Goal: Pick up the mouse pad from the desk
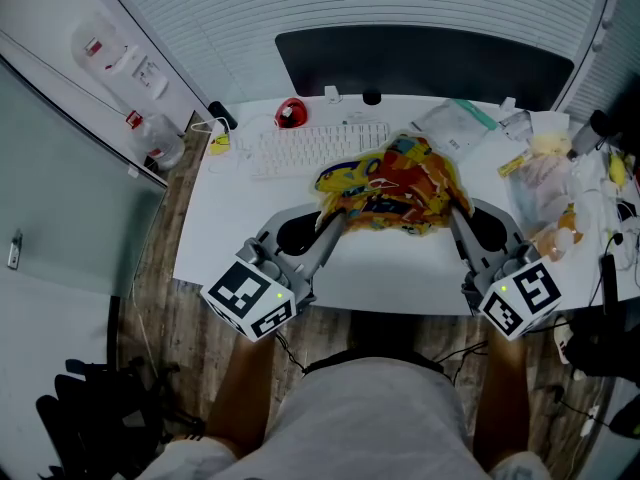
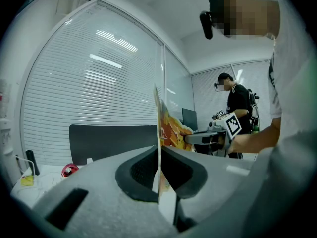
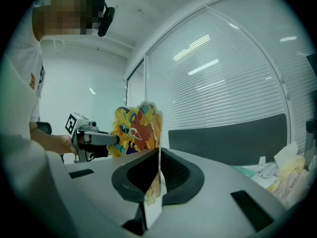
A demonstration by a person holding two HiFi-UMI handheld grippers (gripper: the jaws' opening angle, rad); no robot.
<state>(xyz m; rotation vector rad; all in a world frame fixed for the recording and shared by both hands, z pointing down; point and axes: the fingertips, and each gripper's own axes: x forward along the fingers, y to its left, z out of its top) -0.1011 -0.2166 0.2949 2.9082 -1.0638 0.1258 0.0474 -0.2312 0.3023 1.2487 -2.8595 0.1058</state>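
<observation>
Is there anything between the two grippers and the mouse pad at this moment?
Nothing visible. The left gripper and the right gripper are both shut on opposite edges of the mouse pad, which is held up over the desk, near the keyboard.

No print here can be read (all too small).

There were: 1 mouse pad (image 1: 395, 183); 2 grippers, i.e. left gripper (image 1: 336, 218) + right gripper (image 1: 453, 213), each w/ 1 marker cube (image 1: 250, 298); 1 keyboard (image 1: 318, 148); 1 red mouse (image 1: 289, 114); 1 monitor (image 1: 420, 63); 1 desk (image 1: 400, 273); 2 people, i.e. wearer (image 1: 370, 418) + bystander (image 2: 241, 108).
</observation>
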